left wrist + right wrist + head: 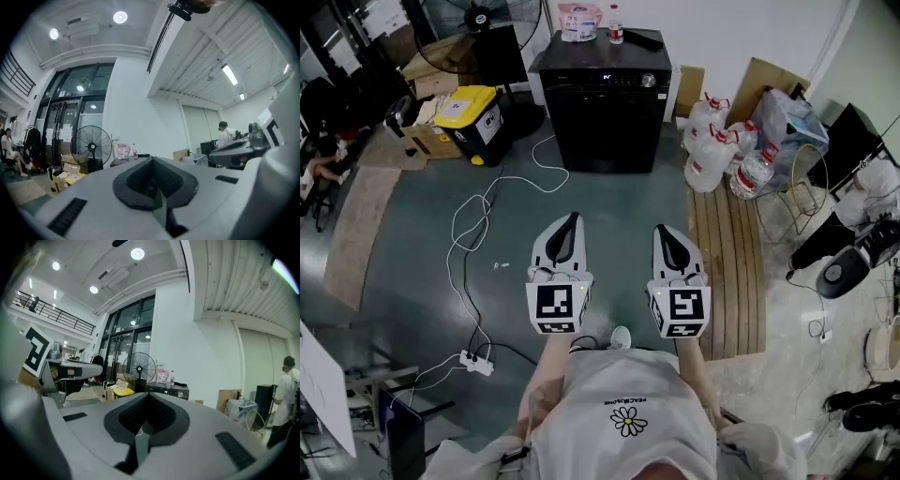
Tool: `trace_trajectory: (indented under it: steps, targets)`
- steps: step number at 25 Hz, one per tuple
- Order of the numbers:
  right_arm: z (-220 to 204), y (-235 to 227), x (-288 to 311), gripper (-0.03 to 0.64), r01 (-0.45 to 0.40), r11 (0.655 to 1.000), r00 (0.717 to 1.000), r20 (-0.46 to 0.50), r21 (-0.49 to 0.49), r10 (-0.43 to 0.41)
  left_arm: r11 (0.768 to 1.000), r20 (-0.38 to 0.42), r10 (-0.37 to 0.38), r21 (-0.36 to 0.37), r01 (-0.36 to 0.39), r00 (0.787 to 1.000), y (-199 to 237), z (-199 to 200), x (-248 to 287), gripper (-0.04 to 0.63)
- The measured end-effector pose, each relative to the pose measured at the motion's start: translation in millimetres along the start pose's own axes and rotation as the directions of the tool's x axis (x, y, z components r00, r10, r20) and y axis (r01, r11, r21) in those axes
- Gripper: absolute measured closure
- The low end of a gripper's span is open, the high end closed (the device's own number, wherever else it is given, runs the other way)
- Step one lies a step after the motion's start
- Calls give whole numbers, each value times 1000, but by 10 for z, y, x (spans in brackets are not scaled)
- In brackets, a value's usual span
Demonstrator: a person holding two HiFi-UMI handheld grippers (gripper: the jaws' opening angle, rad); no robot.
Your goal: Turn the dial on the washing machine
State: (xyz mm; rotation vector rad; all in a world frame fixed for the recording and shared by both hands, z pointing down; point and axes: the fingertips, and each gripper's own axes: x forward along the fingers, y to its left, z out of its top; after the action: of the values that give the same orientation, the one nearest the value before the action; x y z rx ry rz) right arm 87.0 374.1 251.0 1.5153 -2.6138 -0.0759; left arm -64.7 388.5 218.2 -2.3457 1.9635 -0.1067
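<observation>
Left tongs and right tongs both pressed together, empty. Washing machine well ahead across floor, dial at panel's right end. Best: close in squarely, part right tongs, clamp dial rim, then twist.

The washing machine is standing against the far wall, with a pouch and a bottle sitting on its top. A bin is standing just left of the machine and jugs are clustering to its right. A cable is lying on the floor before it. The left gripper and right gripper are hanging side by side, well before it.
</observation>
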Motion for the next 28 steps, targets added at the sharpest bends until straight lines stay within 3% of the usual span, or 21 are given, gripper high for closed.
trace_trajectory:
  steps: [20, 28]
  targets:
    - [-123, -112, -78, 614, 0, 998, 1000, 30, 62, -2, 1000, -28, 13, -17, -14, 1000, -76, -160, -47, 597]
    - [-38, -398, 14, 614, 35, 998, 998, 53, 53, -38, 1000, 19, 10, -24, -9, 1000, -31, -15, 255, 597]
